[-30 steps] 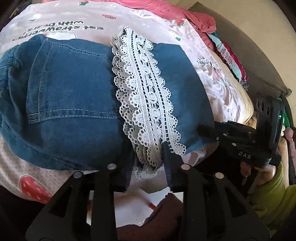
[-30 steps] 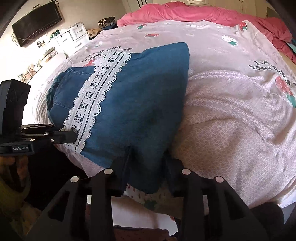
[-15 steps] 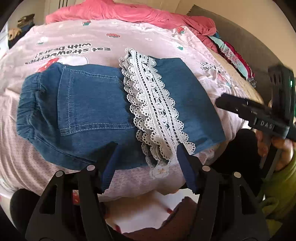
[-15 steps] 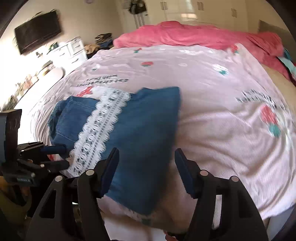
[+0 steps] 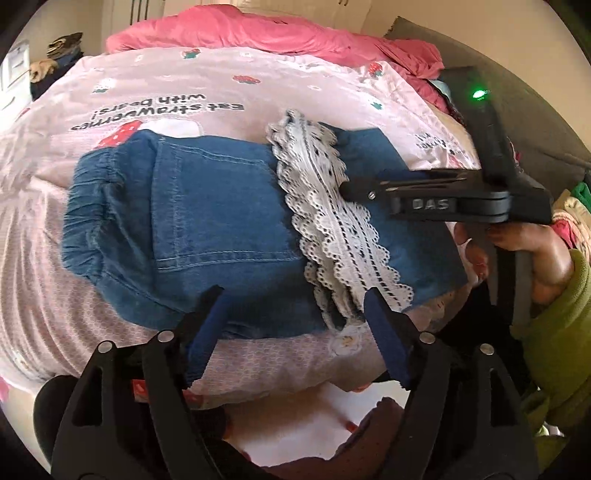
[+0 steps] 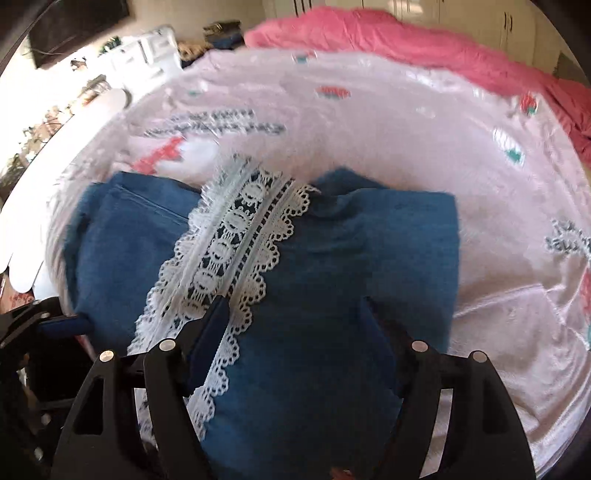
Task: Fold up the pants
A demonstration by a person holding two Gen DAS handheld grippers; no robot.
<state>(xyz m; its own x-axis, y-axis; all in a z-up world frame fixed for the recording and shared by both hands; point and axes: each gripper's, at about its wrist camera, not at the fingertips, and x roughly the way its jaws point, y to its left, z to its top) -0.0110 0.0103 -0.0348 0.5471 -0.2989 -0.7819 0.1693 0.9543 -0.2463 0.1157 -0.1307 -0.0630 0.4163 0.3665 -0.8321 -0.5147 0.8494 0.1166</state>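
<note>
Blue denim pants [image 5: 221,221] lie folded on the pink strawberry bedsheet [image 5: 207,74], with a white lace hem [image 5: 332,229] running across them. My left gripper [image 5: 293,295] hangs over their near edge. Its jaws are opening, and the pads stand apart from the cloth. In the right wrist view the pants [image 6: 332,280] and the lace hem [image 6: 236,240] fill the middle, blurred. My right gripper [image 6: 295,302] hovers above the denim, jaws opening and gripping nothing. In the left wrist view the right gripper [image 5: 349,188], held by a hand in a green sleeve [image 5: 554,314], reaches over the lace from the right.
A pink duvet [image 5: 258,29] is bunched at the far end of the bed. A dark padded edge [image 5: 535,110] and a pile of clothes [image 5: 576,206] lie to the right. White drawers [image 6: 151,51] and a wall screen [image 6: 74,26] stand beyond the bed's left side.
Both grippers let go of the pants' near edge and their jaws spread wide. The right gripper swung left over the denim. The left one drew back a little.
</note>
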